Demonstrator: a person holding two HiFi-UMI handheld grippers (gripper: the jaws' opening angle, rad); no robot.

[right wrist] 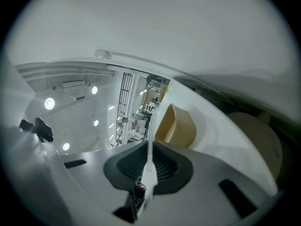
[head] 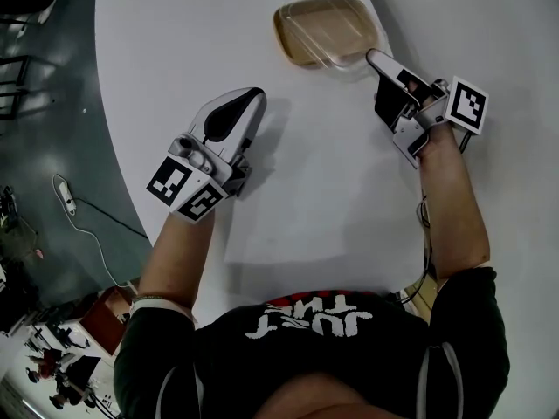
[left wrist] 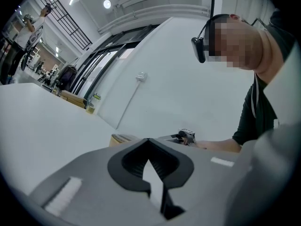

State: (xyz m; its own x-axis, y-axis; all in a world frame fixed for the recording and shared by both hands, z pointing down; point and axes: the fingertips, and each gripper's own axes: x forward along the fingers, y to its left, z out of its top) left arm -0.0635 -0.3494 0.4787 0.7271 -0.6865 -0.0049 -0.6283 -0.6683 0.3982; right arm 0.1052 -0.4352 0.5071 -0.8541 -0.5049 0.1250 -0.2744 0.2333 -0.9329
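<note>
Worktop [head: 332,199]: white, curved edge, qty 1.
Tan tray [head: 286,26]: qty 1, far side, w/ 1 clear lid [head: 336,29].
Right hand-held gripper [head: 374,57]: jaws clamped on lid edge.
Left hand-held gripper [head: 255,93]: jaws together, empty, well apart from tray.

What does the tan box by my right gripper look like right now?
The tan box is a shallow rounded-rectangle tray, paper-like, resting flat on the white table. A clear plastic lid lies over it, overhanging its right side. The right gripper is closed on a thin edge at the lid's near right corner.
</note>
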